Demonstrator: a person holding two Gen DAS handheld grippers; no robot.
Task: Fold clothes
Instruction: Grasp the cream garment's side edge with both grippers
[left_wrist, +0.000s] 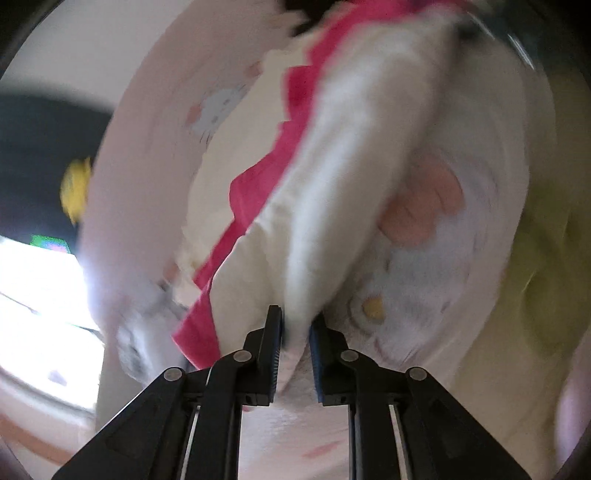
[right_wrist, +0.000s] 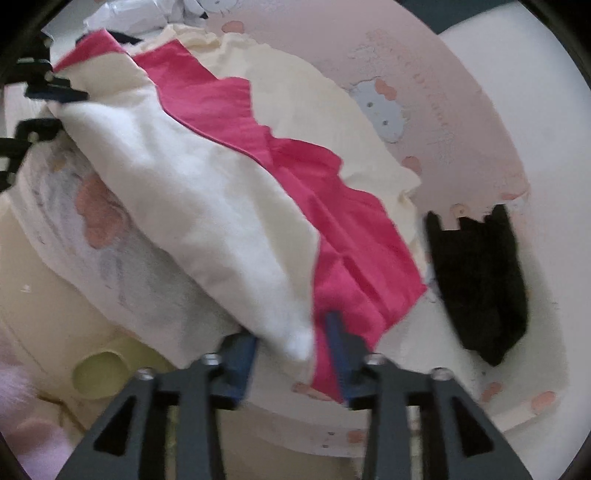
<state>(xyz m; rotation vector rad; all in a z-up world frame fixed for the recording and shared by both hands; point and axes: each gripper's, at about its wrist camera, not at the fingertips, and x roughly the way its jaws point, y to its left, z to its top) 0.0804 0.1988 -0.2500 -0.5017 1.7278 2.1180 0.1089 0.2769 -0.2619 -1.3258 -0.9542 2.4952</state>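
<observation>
**On the pink printed sheet: one cream-and-pink garment stretched between two grippers**

Across the pink sheet, count as follows: one cream garment with a hot-pink panel, one black garment, two hand-held grippers, one pale yellow-green cup-like object. More white cloth lies bunched at 11 o'clock in the right wrist view; its count is unclear.

Left gripper: jaws nearly closed, pads pinching a white fold of the cream garment that rises from the fingertips toward 1 o'clock. Left wrist view is motion-blurred. The pink panel runs along the fold's left side, from 7 o'clock up to 12 o'clock.

Right gripper: jaws parted about halfway. A white corner of the garment and the edge of the pink panel hang between the fingers; the blue pads do not appear to press on the cloth, though blur limits certainty. From this gripper the garment extends toward 10 o'clock, where the left gripper shows at the frame edge, clamped on the far end.

Black garment lies apart on the sheet at 3 o'clock from the right gripper, untouched. Cup-like object sits at 8 o'clock, off the sheet.
</observation>
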